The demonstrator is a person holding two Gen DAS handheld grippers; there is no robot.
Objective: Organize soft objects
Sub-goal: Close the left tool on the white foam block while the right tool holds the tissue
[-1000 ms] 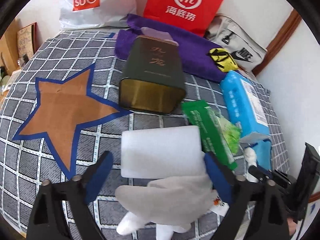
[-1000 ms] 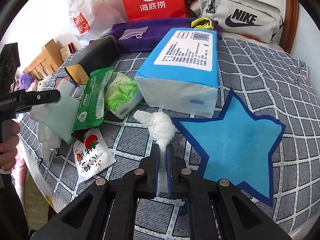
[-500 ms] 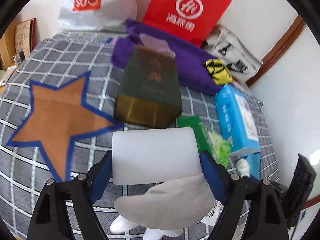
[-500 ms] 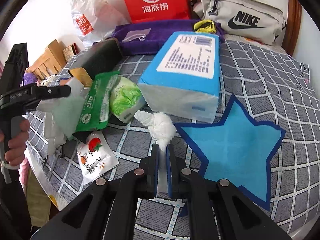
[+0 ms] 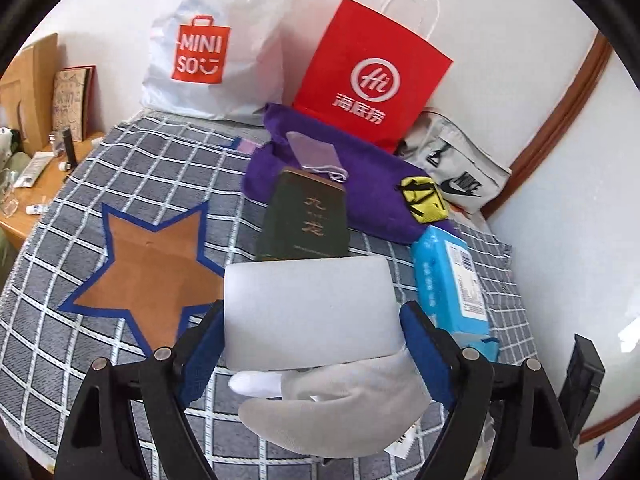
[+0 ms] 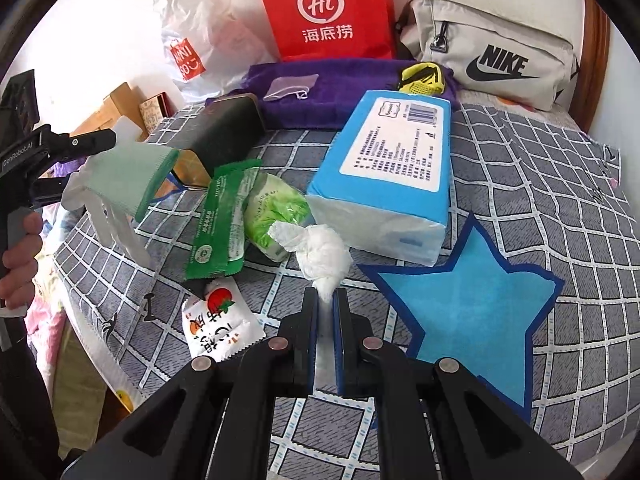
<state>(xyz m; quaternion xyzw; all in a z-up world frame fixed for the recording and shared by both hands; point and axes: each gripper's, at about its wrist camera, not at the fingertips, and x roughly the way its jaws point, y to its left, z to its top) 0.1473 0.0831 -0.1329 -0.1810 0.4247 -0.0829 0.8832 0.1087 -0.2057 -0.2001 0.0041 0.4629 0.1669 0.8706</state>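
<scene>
Left wrist view: the left gripper (image 5: 310,344) stood wide, its blue pads (image 5: 200,354) against both ends of a white foam block (image 5: 310,316), w/ a limp grey-white glove (image 5: 336,412) draped under the block and hanging toward the camera. The log's small change left unclear whether the jaws were moving; the frames showed the pads pressing the block. Both hung above a grey checked bedspread (image 5: 168,168). Beyond lay a brown star patch (image 5: 148,268), a dark green tin (image 5: 304,220) on its side, a purple cloth (image 5: 360,184), a blue tissue pack (image 5: 448,280), a red paper bag (image 5: 372,68) and a white Miniso bag (image 5: 216,40).

Right wrist view: the right gripper (image 6: 326,308) was closed narrow on the tail of a crumpled white tissue wad (image 6: 324,252), which lay on the bedspread just beside the tissue pack (image 6: 384,176) and near a blue star patch (image 6: 472,300). To the left were a green wrapper (image 6: 220,220), a green-white pouch (image 6: 276,208) and a tomato sachet (image 6: 216,328).

Handling, as judgement: foam looked light and springy, so end-to-end squeeze probably suits; too hard may dent it. The glove was floppy and prob. only trapped, could slip off. The wad was very light, tears easily; pinch the twisted tail.

View differences: only the right view showed the glove's green cuff (image 6: 160,184), its fingers dangling, and a hand (image 6: 20,256) on the left tool's handle. Only the left view showed the pads' contact w/ the foam and the brown star.
</scene>
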